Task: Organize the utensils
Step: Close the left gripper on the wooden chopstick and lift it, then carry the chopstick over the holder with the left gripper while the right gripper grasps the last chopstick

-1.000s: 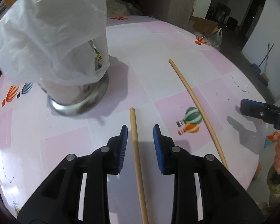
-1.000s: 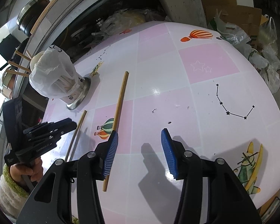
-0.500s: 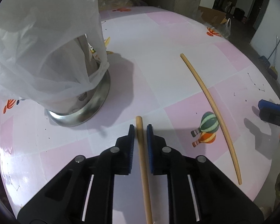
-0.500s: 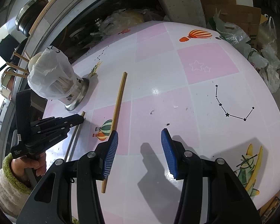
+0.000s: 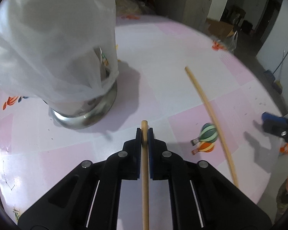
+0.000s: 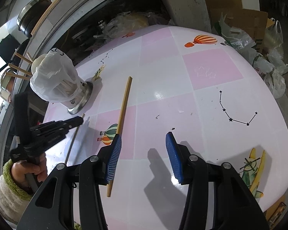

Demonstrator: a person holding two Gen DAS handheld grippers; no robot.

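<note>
My left gripper is shut on a wooden chopstick, whose tip sticks out just past the blue pads. Ahead and to the left stands a steel utensil holder draped in a white plastic bag. A second chopstick lies on the table to the right. In the right wrist view my right gripper hovers open over the table with nothing between its pads; the second chopstick runs past its left finger. The left gripper, the held chopstick and the holder show at the left.
The round table has a pink and white checked cover with balloon prints. Plastic bags and cardboard lie on the floor beyond its far right edge. Pots and a counter sit behind the holder. A hand in a fuzzy sleeve holds the left gripper.
The left gripper's jaws closed onto the chopstick that lay between them. It has shifted slightly toward the holder. The right gripper stayed where it was.
</note>
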